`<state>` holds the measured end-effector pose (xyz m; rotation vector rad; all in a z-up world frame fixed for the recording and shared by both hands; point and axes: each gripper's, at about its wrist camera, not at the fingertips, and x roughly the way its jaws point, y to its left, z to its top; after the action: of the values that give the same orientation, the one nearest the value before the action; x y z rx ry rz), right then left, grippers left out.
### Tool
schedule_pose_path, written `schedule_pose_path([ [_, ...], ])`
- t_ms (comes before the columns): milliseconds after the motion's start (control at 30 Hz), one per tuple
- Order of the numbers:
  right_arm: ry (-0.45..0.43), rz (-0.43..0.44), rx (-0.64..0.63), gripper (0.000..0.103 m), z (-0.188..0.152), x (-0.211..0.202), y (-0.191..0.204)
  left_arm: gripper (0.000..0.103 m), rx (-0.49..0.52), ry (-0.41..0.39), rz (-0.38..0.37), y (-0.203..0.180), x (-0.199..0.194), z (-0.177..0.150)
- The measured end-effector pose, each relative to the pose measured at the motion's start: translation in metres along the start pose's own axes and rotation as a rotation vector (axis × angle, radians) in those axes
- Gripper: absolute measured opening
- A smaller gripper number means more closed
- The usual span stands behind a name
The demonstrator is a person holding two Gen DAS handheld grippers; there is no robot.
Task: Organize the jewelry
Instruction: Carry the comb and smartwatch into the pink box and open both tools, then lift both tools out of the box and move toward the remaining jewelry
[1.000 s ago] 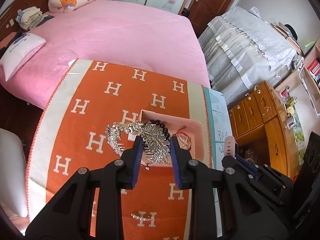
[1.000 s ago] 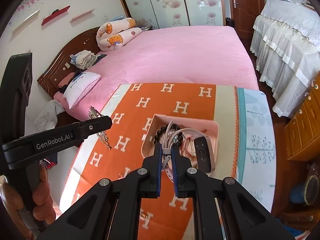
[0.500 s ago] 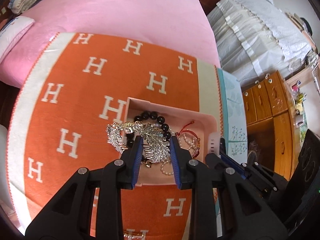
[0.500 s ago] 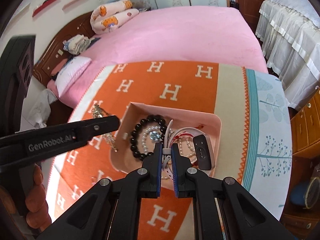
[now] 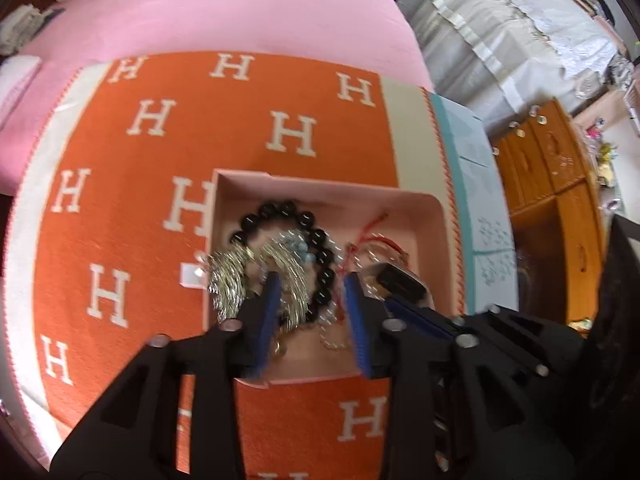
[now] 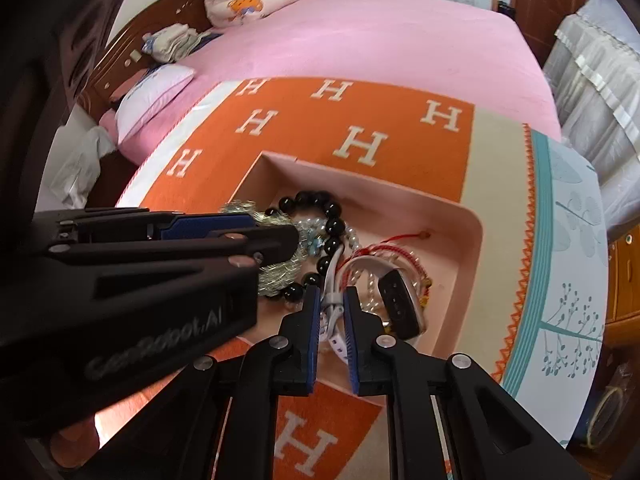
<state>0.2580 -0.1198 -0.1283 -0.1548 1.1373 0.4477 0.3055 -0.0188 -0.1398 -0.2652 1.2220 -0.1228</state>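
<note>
- Over the pink tray [image 5: 432, 216] at the centre of both views, both my grippers point steeply down into it.
- My left gripper [image 5: 310, 300] has just been opening; its blue pads stand apart, and the silver leaf hair comb [image 5: 236, 276] lies between and left of them, partly over the tray's left wall. No pad seems to press it, so I judge it released.
- My right gripper [image 6: 331, 312] has its jaws nearly together and just easing apart, with the white strap [image 6: 334, 300] of the watch [image 6: 400, 300] between the pads. Whether they still pinch it I cannot tell for certain; it looks loosely gripped.
- Already in the tray: the black bead bracelet [image 6: 328, 216], a red cord bracelet [image 6: 384, 246] and pearl strands, all heaped together.
- I reckon the gathering is nearly done: the comb still overhangs the edge, the watch needs letting go, and the orange blanket [image 5: 160, 120] shows no other jewellery where I can see.
</note>
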Motion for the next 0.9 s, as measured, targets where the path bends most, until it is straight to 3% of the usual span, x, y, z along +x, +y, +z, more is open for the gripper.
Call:
schedule_pose_path([
  [33,0.002,0.004,-0.003,0.018,-0.001,0.000,0.001,0.057,-0.006,0.002,-0.012,0.001,-0.001,-0.001],
  [67,-0.002,0.011,-0.004,0.021,-0.002,-0.001,0.002,0.058,-0.012,-0.007,-0.024,0.003,-0.004,-0.004],
  [133,-0.010,0.009,-0.016,0.026,-0.003,-0.004,0.005,0.058,-0.013,-0.016,-0.031,0.004,-0.010,-0.007],
  [367,-0.030,0.012,-0.037,0.028,-0.008,-0.023,0.020,0.059,-0.031,-0.042,-0.024,0.012,-0.033,-0.020],
  [467,-0.046,0.010,-0.024,0.035,-0.011,-0.035,0.026,0.059,-0.038,-0.058,-0.017,0.017,-0.046,-0.029],
  [900,-0.044,0.002,0.083,0.035,-0.052,-0.079,0.040,0.059,-0.034,-0.088,0.006,0.030,-0.091,-0.082],
])
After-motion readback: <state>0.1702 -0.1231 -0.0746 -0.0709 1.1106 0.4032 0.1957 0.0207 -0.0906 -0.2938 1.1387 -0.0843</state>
